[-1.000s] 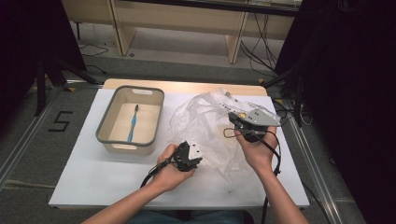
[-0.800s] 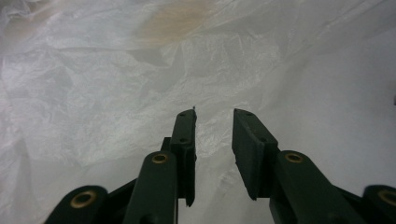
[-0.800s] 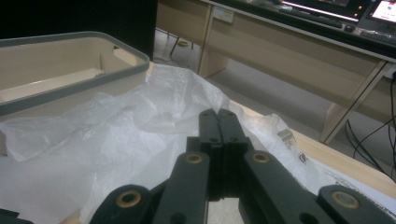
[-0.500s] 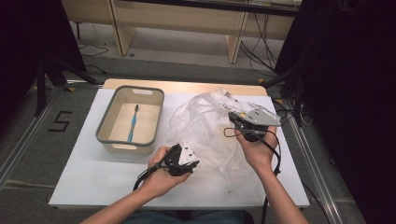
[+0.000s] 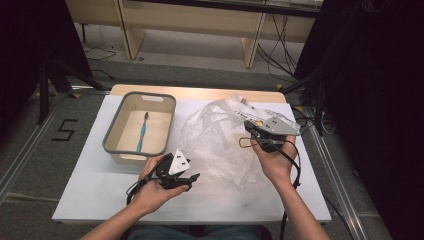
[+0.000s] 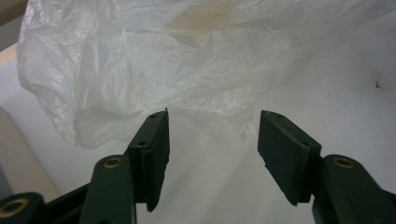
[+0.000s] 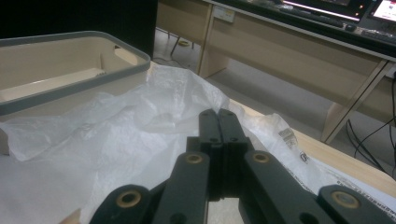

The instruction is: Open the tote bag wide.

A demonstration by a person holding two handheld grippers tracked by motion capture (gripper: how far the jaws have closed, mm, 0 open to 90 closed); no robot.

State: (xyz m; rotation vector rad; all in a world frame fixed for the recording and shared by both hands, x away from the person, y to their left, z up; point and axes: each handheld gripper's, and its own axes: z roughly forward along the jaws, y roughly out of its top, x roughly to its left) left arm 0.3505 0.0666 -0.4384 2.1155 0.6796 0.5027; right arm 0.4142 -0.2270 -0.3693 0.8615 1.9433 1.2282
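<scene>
1. Work in hand: handling the crumpled clear thin-plastic bag point(image 5: 225, 145) lying on the white table top point(image 5: 90, 200), mid-table, just right of the beige plastic tub w/ grey rim point(image 5: 165, 100).
2. A blue toothbrush point(image 5: 142, 134) lies in the tub, so the bag looks emptied. That's my read, not certain.
3. Right gripper point(image 5: 248, 128): jaws pressed together at the bag's upper right part. In the right gripper view, film bunches around the tips point(image 7: 218, 122), but I can't tell whether any is actually pinched.
4. Left gripper point(image 5: 192, 179): jaws have just been opening and now stand spread w/ nothing between them. In the left gripper view the bag's near edge point(image 6: 154, 93) lies just ahead of the tips, apart from them.
5. Step, as I judge it: left has let go of the bag and is between grabs; right steadies the far side.
6. Next move probably needs: left to go fwd to the near edge, get film between the pads, then close. Thin film slips, so take a folded bit, not a single layer.
</scene>
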